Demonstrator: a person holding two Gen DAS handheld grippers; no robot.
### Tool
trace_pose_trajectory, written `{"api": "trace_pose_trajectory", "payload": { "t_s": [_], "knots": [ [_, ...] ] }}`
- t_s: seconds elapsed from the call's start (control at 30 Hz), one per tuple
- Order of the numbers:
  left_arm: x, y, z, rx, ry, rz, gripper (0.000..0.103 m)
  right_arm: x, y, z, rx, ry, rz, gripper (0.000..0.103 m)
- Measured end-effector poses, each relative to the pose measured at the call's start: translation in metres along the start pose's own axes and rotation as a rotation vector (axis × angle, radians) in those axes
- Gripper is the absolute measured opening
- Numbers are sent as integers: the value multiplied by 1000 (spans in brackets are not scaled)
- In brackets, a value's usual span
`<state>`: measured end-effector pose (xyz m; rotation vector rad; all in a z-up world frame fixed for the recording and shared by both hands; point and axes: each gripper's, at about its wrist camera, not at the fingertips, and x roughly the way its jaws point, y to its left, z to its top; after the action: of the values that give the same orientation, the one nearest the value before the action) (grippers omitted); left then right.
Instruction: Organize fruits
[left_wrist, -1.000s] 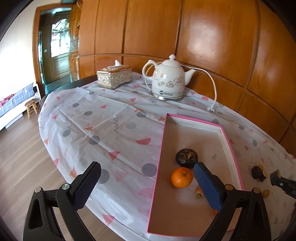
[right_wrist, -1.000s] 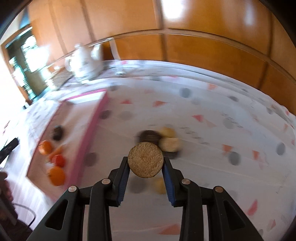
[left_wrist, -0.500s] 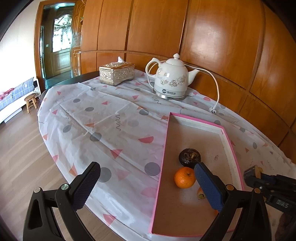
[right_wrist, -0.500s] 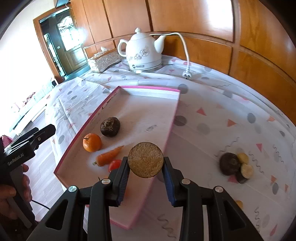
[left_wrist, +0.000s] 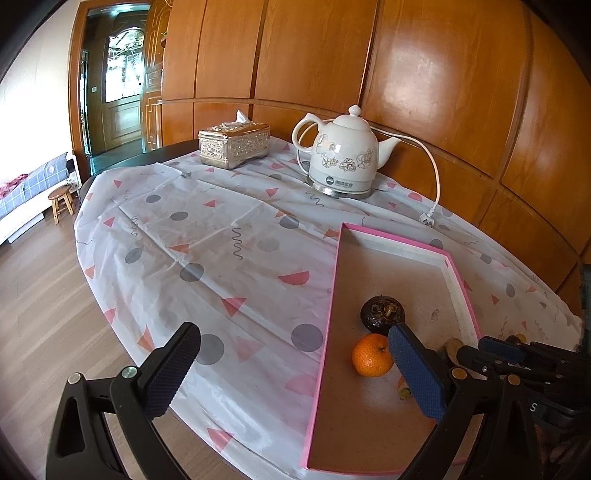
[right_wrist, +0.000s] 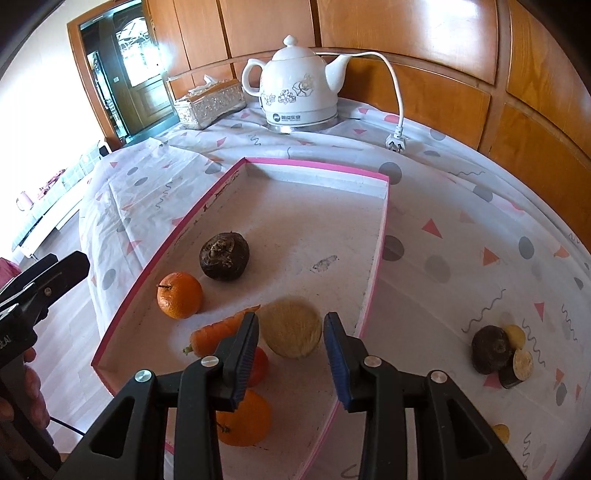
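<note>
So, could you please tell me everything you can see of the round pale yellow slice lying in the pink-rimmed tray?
The round pale yellow slice is a flat-faced disc with a rough, fibrous-looking cut surface. It lies in the pink-rimmed tray, between the open right gripper's fingers with a gap on both sides. The orange carrot's tip lies close beside it; actual contact is unclear. In the left wrist view it shows only as a sliver.

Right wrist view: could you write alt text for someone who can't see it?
An open right gripper hovers over a round tan slice lying in a pink-edged tray, beside a carrot and orange. A white kettle stands behind.
</note>
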<state>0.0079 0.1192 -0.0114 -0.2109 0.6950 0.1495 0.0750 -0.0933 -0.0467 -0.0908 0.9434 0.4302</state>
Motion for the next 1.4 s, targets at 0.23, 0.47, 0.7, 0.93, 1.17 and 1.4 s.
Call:
{"api": "trace_pose_trajectory", "payload": {
  "t_s": [0.23, 0.47, 0.7, 0.93, 1.17, 1.4],
  "knots": [
    [-4, -11, -1, 42, -11, -17, 102, -15, -8, -7, 22, -26, -10, 49],
    [-7, -26, -1, 95, -14, -33, 102, -36, -24, -17, 30, -52, -52, 52],
    [-9, -39, -1, 134, -10, -53, 102, -52, -43, -27, 28, -59, -118, 53],
    [-10, -59, -3, 186, -2, -90, 102, -71, -68, -33, 45, -68, -189, 53],
    [-9, -75, -6, 231, 16, -121, 102, -89, -95, -39, 63, -73, -263, 53],
    [-8, -89, -7, 271, 27, -144, 102, -105, -127, -50, 90, -59, -343, 53]
  ]
}}
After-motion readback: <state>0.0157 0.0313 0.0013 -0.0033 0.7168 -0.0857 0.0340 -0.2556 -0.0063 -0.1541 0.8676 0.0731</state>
